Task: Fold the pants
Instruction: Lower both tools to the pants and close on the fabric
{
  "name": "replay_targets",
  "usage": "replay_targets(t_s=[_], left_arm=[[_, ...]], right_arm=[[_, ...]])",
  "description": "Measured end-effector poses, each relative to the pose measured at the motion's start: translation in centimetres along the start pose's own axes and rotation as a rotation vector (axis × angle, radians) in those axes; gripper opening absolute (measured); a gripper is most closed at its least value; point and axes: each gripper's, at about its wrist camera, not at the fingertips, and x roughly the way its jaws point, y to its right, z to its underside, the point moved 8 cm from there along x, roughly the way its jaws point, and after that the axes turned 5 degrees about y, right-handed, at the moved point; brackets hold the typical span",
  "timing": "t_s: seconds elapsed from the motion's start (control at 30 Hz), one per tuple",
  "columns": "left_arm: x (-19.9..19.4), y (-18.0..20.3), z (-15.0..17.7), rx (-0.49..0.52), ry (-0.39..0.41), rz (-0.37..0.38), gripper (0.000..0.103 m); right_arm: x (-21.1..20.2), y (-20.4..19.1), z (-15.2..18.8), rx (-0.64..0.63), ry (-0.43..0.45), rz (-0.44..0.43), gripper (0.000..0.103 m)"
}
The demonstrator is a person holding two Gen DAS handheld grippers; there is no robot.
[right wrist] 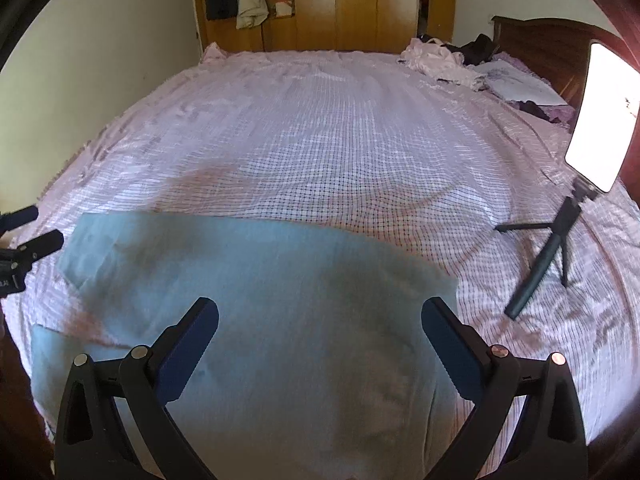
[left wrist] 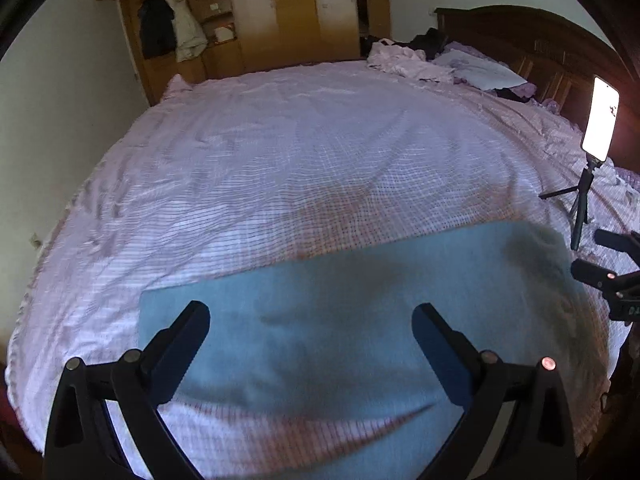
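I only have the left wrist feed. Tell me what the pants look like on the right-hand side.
Observer: In the right wrist view the pants end in a straight edge, short of the tripod.
Operator: Report the right gripper.
Observer: The right gripper is open above the fabric, holding nothing.
Operator: Describe the near left corner.
Observer: There the fabric splits into two layers, with a strip of bedsheet showing between them.

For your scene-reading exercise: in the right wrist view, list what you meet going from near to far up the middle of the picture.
right gripper, open → blue pants lying on the bed → checked bedsheet → wooden wardrobe against the far wall.
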Motion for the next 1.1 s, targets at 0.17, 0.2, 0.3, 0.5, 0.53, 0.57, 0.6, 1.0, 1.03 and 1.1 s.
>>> replay_targets(t_s=[0.17,0.2,0.3,0.5,0.53,0.57,0.6,1.0,1.03,1.1], left_arm=[[4.9,-1.1,-0.2,0.021,-0.044,0.006,0.103],[6.2,-1.3,0.0,0.022,-0.06,0.01,0.103],[9.7,-1.8,0.5,0.001,-0.118,0.029,0.103],[15.1,-2.0,2.6,-0.006,-0.198,0.055,0.103],[15.7,-1.9,2.9,0.009,-0.205,0.056,0.103],[16.4,-1.9,3.2,0.033,-0.212,0.051,0.103],[17.0,-1.9,3.4,0.042,-0.211,0.053,0.103],[19.1,-2.4,4.5,-0.009,-0.165,0.115,0.103],[19.2,-2.4,4.6,-0.01,-0.165,0.117,0.103],[19.2,-2.2,4.6,-0.003,-0.165,0.118,0.103]], right_arm=[[4.2,0.4,-0.6,-0.034,-0.045,-0.029,0.098],[5.3,0.5,-0.7,-0.046,-0.057,-0.035,0.098],[7.6,0.9,-0.6,-0.062,-0.078,-0.032,0.098],[12.1,2.1,-0.2,-0.055,-0.136,-0.051,0.098],[12.7,2.3,-0.2,-0.065,-0.144,-0.045,0.098],[13.4,2.4,-0.2,-0.076,-0.152,-0.04,0.098],[14.2,2.7,0.0,-0.086,-0.161,-0.035,0.098],[17.6,4.1,2.0,-0.057,-0.124,-0.077,0.1],[17.6,3.9,2.1,-0.059,-0.123,-0.076,0.099],[17.5,3.7,2.1,-0.061,-0.13,-0.078,0.099]])
